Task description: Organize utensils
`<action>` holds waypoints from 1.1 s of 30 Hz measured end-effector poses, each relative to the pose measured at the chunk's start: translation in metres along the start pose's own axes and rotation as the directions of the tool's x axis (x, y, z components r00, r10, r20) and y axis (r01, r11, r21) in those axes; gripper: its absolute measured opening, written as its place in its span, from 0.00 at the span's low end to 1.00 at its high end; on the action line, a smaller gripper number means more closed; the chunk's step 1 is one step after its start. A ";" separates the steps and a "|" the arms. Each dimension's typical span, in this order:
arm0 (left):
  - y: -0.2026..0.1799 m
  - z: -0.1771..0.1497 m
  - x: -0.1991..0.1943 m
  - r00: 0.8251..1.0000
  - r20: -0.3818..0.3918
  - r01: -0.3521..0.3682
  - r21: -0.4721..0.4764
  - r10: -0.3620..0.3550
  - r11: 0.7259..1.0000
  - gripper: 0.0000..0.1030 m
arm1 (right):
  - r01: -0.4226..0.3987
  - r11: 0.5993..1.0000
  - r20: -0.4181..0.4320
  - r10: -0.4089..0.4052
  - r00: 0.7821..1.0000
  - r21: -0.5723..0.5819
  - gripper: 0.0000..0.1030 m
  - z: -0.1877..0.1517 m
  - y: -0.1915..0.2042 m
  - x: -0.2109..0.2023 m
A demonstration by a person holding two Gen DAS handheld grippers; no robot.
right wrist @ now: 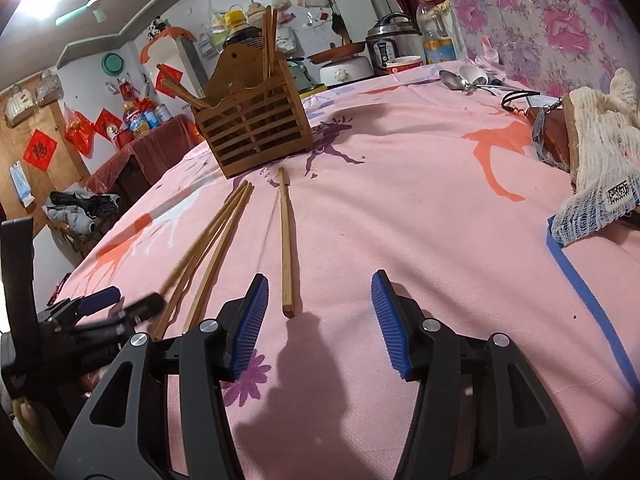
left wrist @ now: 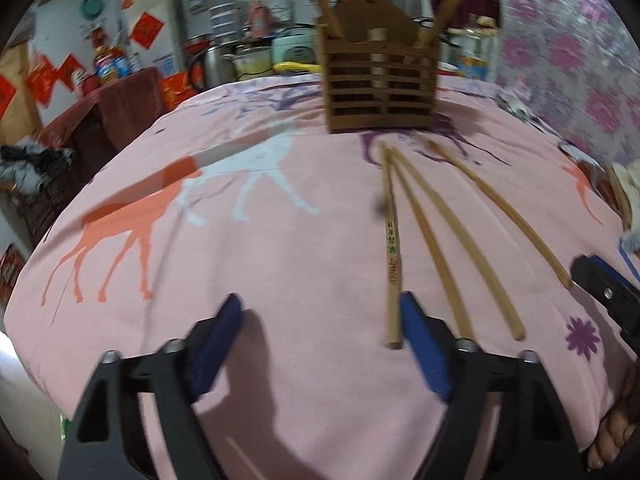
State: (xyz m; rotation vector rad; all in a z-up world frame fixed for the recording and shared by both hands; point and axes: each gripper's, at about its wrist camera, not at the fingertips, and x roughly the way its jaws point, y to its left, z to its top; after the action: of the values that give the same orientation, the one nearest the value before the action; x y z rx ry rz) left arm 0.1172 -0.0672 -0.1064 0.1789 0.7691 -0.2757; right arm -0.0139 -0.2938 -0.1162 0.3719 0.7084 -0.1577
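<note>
Several wooden chopsticks [left wrist: 436,256] lie fanned on the pink cloth in front of a slatted wooden holder [left wrist: 380,84] that has a few chopsticks standing in it. My left gripper [left wrist: 320,304] is open. The near end of a printed chopstick [left wrist: 392,256] lies just inside its right finger, and the pads do not press on it. In the right wrist view my right gripper [right wrist: 319,280] is open too. The near end of a lone chopstick [right wrist: 286,240] lies in its gap, nearer the left finger. Three chopsticks [right wrist: 208,252] run towards the holder [right wrist: 256,128], with the left gripper [right wrist: 100,304] beside them.
Metal spoons [right wrist: 464,78] lie at the far right of the cloth. A white mesh cloth [right wrist: 600,140] over a wooden block sits at the right edge, beside a blue tape line [right wrist: 580,280]. Cookers and bottles crowd the back. The table drops off on the left.
</note>
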 end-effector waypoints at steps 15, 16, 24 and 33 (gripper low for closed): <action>-0.003 0.001 -0.003 1.000 0.006 -0.016 0.016 0.016 1.000 0.09 | 0.014 0.999 0.004 -0.014 1.000 -0.029 0.55 -0.002 0.005 0.001; 0.002 0.000 -0.004 1.000 0.005 -0.020 0.006 0.020 1.000 0.08 | 0.015 0.999 0.004 -0.015 1.000 -0.030 0.55 -0.002 0.005 0.001; 0.043 -0.015 -0.017 1.000 0.004 -0.017 -0.100 0.017 0.995 0.15 | 0.034 0.998 0.007 -0.033 0.999 -0.053 0.56 -0.003 0.010 0.000; 0.046 -0.018 -0.017 0.998 0.023 -0.048 -0.106 0.051 0.993 0.43 | 0.025 0.992 0.005 -0.025 1.000 -0.122 0.52 -0.007 0.022 0.000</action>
State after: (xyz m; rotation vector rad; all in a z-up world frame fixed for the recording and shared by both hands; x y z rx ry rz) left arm 0.1083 -0.0157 -0.1046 0.0946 0.7504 -0.1894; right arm -0.0122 -0.2707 -0.1149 0.2459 0.7156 -0.1378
